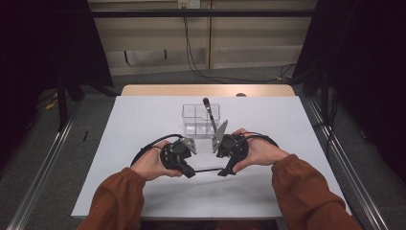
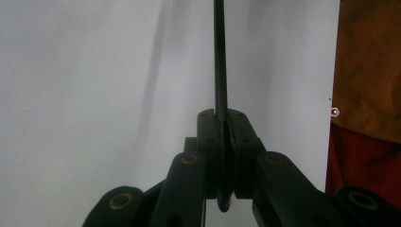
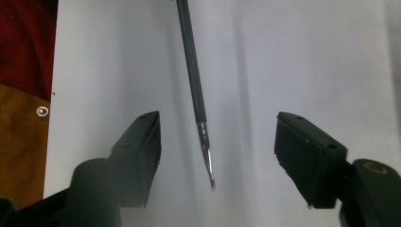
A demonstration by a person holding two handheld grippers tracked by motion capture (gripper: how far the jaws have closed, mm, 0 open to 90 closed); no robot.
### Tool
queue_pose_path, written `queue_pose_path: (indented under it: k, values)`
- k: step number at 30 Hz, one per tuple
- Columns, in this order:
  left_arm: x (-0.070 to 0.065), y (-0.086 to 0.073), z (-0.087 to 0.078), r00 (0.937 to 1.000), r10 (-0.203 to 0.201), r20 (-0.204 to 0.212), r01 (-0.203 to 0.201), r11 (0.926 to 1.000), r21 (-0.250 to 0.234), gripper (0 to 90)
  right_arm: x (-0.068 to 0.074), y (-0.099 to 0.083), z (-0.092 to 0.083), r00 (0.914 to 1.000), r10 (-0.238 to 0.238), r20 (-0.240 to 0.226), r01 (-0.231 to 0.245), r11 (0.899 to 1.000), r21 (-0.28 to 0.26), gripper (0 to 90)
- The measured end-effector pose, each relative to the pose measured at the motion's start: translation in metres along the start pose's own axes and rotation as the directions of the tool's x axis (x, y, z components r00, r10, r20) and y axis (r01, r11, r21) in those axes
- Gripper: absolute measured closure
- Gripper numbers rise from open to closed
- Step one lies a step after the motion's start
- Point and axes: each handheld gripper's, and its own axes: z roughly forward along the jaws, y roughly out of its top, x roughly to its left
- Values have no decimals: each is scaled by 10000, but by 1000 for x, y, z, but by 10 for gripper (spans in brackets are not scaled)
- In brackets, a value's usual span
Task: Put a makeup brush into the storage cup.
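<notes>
Over the white tabletop [image 1: 143, 187], near a clear container [image 1: 200, 118], the left claw [image 2: 222, 142] is clamped tight on a thin black brush [image 2: 220, 56]. The right claw [image 3: 215, 156] gapes wide around its tip, gripping nothing. Best keep that left grip steady and withdraw the right straight back.

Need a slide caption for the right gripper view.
Right gripper open, jaws either side of a thin dark brush above the white table.
</notes>
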Motion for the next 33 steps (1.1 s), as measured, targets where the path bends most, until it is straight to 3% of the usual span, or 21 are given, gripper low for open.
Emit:
queue_pose_path:
  k: [6,9,19,28,33]
  values:
    - [3,-11,-7,9998,-194,-101,192,9996,-200,855,0,-7,-4,9990,403,190,-398,9988,-284,223]
    - [5,-17,-10,9987,-495,-152,487,9977,-471,855,-2,-11,-5,9971,712,275,-698,9962,-514,203]
    - [3,-32,-15,9964,-797,-301,771,9938,-800,855,-1,-28,-7,9901,1327,447,-1282,9874,-927,134]
    - [4,-43,-19,9924,-1105,-548,1022,9854,-1358,855,2,-44,-10,9804,1845,690,-1723,9730,-1535,51]
    - [3,-50,-24,9897,-1298,-610,1163,9752,-1883,855,3,-51,-7,9681,2361,842,-2170,9574,-1904,50]
